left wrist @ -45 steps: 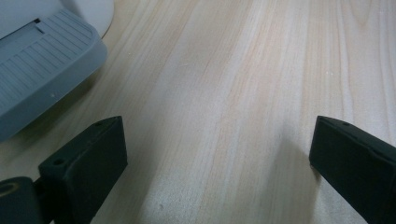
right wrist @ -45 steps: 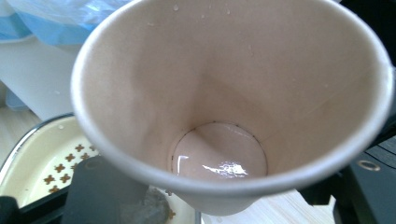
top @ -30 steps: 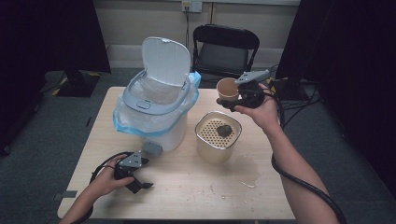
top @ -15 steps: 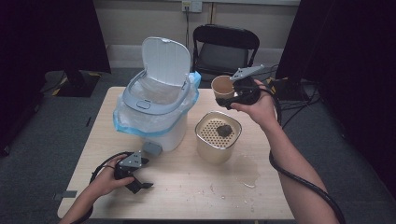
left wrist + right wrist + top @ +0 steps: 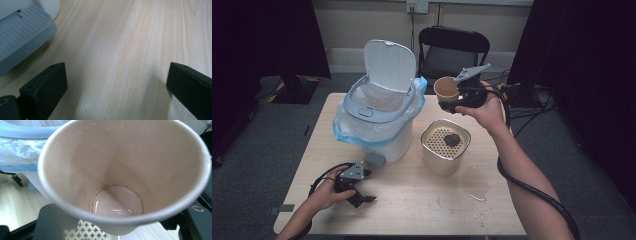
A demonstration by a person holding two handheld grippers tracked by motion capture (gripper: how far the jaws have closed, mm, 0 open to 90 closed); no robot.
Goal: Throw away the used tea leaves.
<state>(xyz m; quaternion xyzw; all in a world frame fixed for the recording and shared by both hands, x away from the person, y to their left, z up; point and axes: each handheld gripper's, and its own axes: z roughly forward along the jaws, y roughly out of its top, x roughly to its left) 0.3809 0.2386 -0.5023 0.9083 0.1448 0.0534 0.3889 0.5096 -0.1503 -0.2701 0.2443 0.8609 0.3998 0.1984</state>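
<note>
No readable text anywhere.
No labels, brands or nos. legible on cup, bin or table.

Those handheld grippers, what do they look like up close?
Each is a black handheld body. The left gripper and right gripper carry a grey three-cornered plate on top and trail a thick black cable. The left fingers are blocky black pads. The forearms are bare, without sleeves.

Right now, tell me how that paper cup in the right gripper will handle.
The paper cup is probably light: just a film of liquid shows at its bottom. Its thin wall likely buckles if the right gripper squeezes harder. Droplets inside suggest a damp, softening rim.
</note>
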